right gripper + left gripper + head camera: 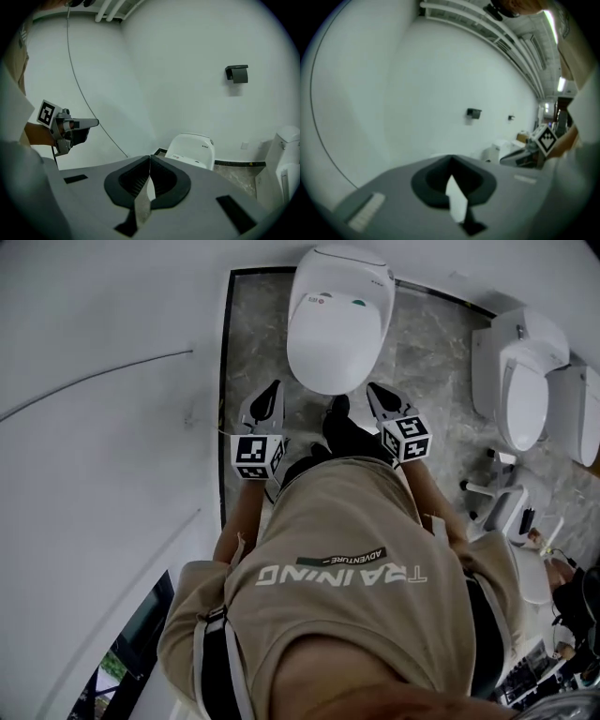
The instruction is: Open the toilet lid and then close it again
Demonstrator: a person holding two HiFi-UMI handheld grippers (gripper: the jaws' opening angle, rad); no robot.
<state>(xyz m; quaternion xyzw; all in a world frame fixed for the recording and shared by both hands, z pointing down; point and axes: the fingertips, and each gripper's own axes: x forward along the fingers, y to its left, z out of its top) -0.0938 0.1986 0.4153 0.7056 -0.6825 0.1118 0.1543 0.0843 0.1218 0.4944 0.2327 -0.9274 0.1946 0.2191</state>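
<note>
Straight ahead of you, on the grey marbled floor (427, 362), the white oval toilet (337, 329) stands against the white wall, its smooth white lid (333, 352) lying flat over the bowl. Your left gripper (273, 390) and right gripper (375, 392) hover just short of its front edge, one to each side and clear of it. Both pairs of jaws are pressed fully together with nothing between them, angled forward and slightly down.
</note>
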